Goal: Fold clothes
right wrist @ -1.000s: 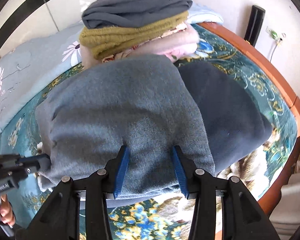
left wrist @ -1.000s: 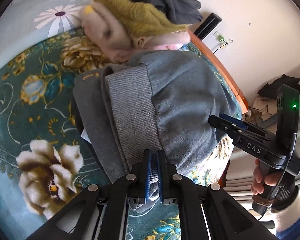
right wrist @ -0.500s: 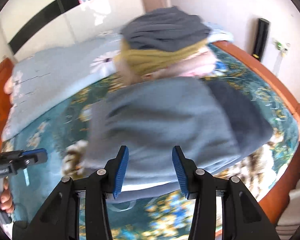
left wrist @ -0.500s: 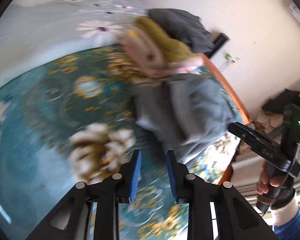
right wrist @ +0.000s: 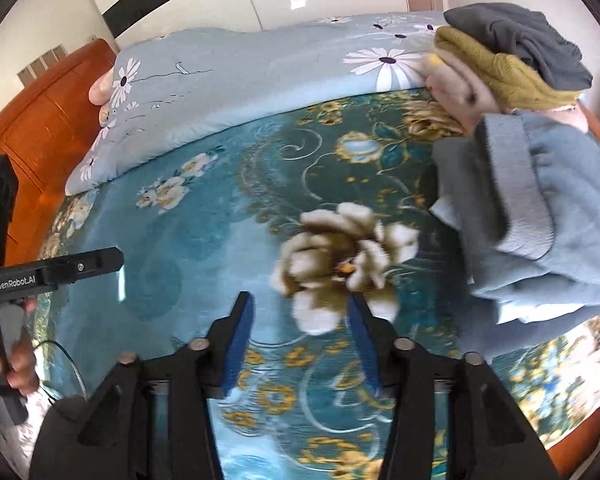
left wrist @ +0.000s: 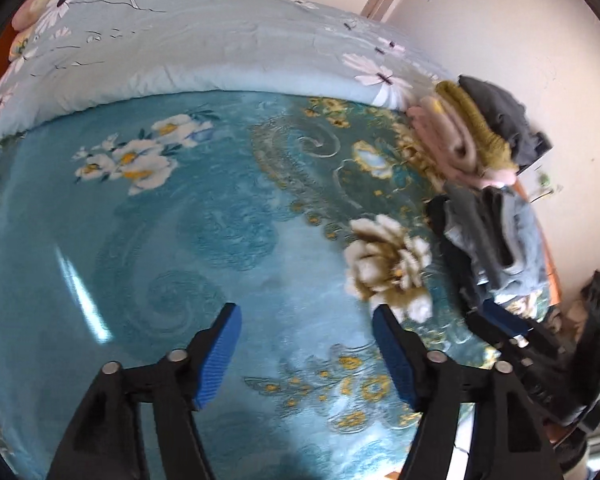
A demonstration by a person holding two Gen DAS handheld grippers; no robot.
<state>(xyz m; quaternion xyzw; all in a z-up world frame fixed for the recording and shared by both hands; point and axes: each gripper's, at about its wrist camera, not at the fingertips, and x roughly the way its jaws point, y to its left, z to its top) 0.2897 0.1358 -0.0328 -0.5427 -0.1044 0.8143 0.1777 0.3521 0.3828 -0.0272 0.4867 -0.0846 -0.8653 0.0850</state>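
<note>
A folded grey-blue sweatshirt (right wrist: 540,216) lies at the right edge of the bed, also seen in the left wrist view as the sweatshirt (left wrist: 496,236). Behind it rises a stack of folded clothes (right wrist: 500,60), pink, mustard and dark grey from the bottom up; the same stack (left wrist: 476,132) shows in the left wrist view. My left gripper (left wrist: 306,312) hovers over bare teal blanket, its jaws opening with nothing between them. My right gripper (right wrist: 300,304) is also opening, empty, left of the sweatshirt, above a cream flower print.
A teal floral blanket (right wrist: 220,232) covers the bed. A light blue daisy quilt (right wrist: 240,72) lies across its far side. An orange wooden headboard (right wrist: 48,112) stands at the left. A white wall (left wrist: 520,40) rises to the right. A person's hand (right wrist: 8,364) holds the left gripper's handle.
Both grippers let go of the grey-blue sweatshirt, opened and swung left away from it over the bare blanket. The sweatshirt stays folded next to the stack.
</note>
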